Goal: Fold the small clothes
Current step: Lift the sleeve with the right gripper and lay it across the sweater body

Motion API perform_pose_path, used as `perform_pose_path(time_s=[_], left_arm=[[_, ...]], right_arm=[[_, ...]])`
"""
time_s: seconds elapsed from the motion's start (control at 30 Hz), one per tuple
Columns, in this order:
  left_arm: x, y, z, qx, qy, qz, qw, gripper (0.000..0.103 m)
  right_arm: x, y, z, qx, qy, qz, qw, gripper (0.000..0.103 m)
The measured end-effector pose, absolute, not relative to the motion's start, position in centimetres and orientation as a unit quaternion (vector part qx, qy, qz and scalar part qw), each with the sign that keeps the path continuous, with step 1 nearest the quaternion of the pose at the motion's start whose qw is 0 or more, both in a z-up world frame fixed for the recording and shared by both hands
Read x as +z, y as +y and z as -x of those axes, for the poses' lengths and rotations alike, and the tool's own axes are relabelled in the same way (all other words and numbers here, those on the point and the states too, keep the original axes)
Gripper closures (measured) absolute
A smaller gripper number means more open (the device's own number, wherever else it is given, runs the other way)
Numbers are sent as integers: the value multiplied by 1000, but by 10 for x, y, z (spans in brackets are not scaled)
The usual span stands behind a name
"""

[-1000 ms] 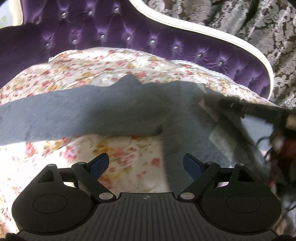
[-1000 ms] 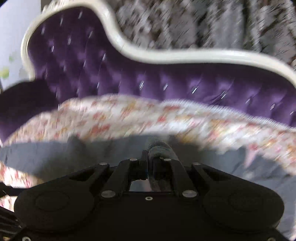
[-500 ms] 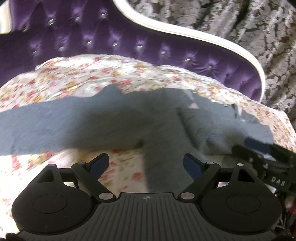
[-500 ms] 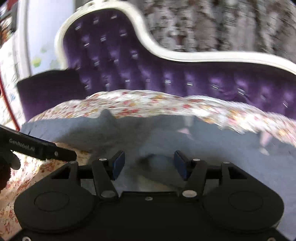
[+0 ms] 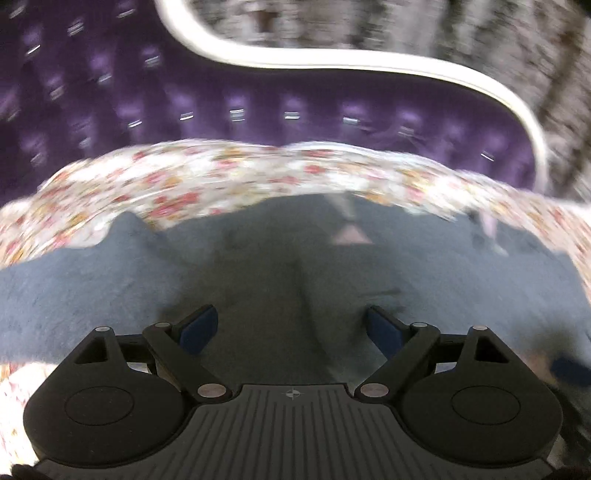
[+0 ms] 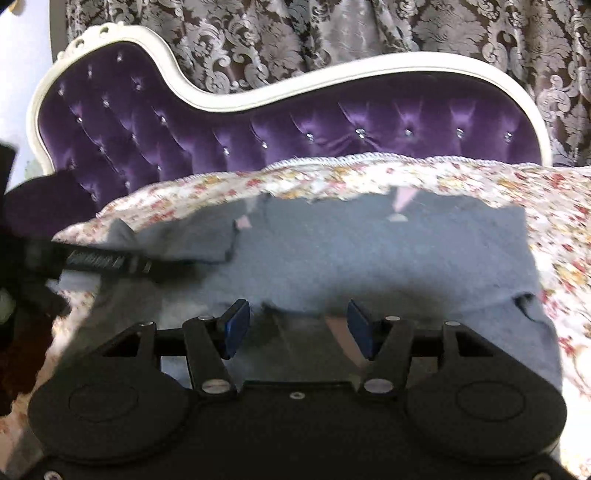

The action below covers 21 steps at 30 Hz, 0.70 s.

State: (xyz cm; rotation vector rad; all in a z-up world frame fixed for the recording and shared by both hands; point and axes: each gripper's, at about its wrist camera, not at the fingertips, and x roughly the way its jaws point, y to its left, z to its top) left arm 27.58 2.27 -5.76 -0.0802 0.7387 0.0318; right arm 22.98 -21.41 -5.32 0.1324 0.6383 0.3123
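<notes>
A grey garment (image 5: 280,273) lies spread on the floral-covered couch seat (image 5: 229,181). Its right part is folded over the middle in the right wrist view (image 6: 369,251), with a small pink label (image 6: 402,197) near the far edge. My left gripper (image 5: 291,328) is open and empty, low over the garment's middle; the view is blurred. My right gripper (image 6: 295,325) is open and empty above the near edge of the folded cloth. The left gripper's finger (image 6: 110,262) reaches over the garment's left sleeve in the right wrist view.
The purple tufted couch back (image 6: 295,122) with a white frame (image 6: 332,70) rises behind the seat. A patterned curtain (image 6: 332,26) hangs beyond it. Floral cover (image 6: 561,229) lies bare to the right of the garment.
My right gripper let go of the cloth it held one second ago and opened, leaving that part folded over. My left gripper swung right and forward over the garment, staying open.
</notes>
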Motion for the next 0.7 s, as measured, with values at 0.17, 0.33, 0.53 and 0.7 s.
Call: perform_pose_path(time_s=[0.17, 0.33, 0.53, 0.7], left_arm=[[-70, 62, -276, 52, 350, 120, 928, 15], [-73, 84, -260, 74, 331, 152, 928, 15], [-72, 74, -258, 65, 339, 106, 933, 15], [-76, 63, -253, 50, 341, 60, 937, 13]], right_arm=[[-53, -236, -226, 139, 308, -91, 937, 39], [-38, -277, -229, 104, 280, -114, 947, 39], [-39, -330, -260, 33, 285, -126, 950, 38], [-54, -350, -299, 25, 319, -135, 938, 44]])
